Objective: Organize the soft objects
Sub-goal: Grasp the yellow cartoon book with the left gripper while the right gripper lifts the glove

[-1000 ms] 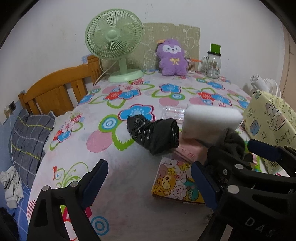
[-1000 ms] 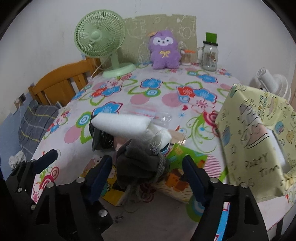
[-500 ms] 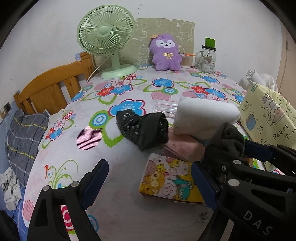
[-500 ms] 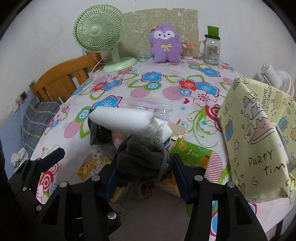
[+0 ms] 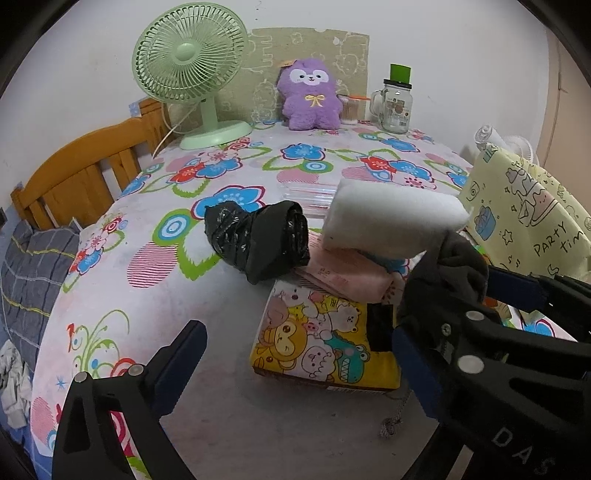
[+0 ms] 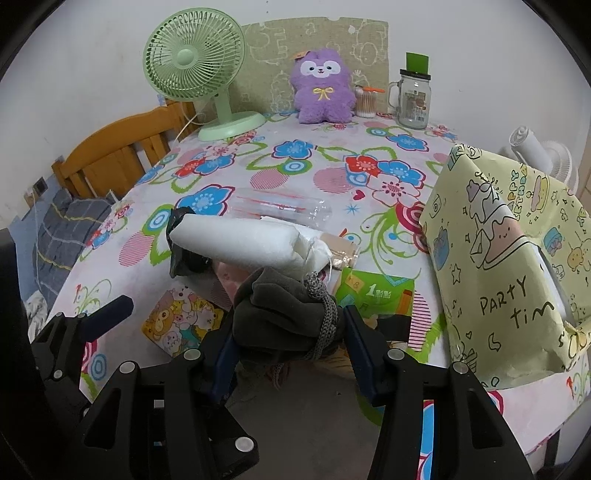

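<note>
The right gripper (image 6: 290,328) clamps the grey drawstring pouch (image 6: 284,314) at lower centre; lift gently. The left gripper (image 5: 299,365) has just widened, empty.

A plain white wall (image 5: 443,33) runs behind the table (image 5: 155,280), which wears a flowered cloth. A wooden chair (image 5: 77,173) stands at far left, with a white fan (image 6: 543,151) at far right.
</note>
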Motion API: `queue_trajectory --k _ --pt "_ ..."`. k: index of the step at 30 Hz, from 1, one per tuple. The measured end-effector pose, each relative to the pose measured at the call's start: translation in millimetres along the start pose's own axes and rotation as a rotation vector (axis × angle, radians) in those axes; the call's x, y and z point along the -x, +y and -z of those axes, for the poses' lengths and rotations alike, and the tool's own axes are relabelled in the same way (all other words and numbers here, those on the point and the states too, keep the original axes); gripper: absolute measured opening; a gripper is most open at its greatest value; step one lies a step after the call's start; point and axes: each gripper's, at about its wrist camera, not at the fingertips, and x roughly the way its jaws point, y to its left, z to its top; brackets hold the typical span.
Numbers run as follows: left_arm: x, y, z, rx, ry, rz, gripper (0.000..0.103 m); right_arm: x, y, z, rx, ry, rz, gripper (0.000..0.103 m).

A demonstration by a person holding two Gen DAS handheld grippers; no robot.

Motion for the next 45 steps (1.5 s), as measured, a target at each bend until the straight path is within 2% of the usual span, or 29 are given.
queue_trajectory --k 9,11,13,16,18,27,45 --pt "-8 -6 3 -0.022 0.021 0.028 0.100 -2 -2 0 -0.010 0.004 0.019 0.056" --pt "-10 -5 4 -0.011 0.033 0.042 0.097 -3 -1 0 -0.008 0.003 0.020 0.056" --pt "-11 -4 5 -0.002 0.042 0.061 0.081 -3 -1 0 -0.007 0.003 0.018 0.056" --pt "-10 -3 5 -0.002 0.040 0.077 0.077 -2 -2 0 -0.008 0.003 0.016 0.056" --pt "-6 -3 5 0.009 0.032 0.090 0.076 -3 -1 0 -0.009 0.002 0.014 0.056" --pt "11 -2 2 0.017 -0.012 0.054 0.076 4 -2 3 -0.012 -0.008 0.007 0.056" --pt "47 -5 2 0.026 -0.077 0.033 0.076 39 0 7 -0.016 -0.084 0.006 0.056"
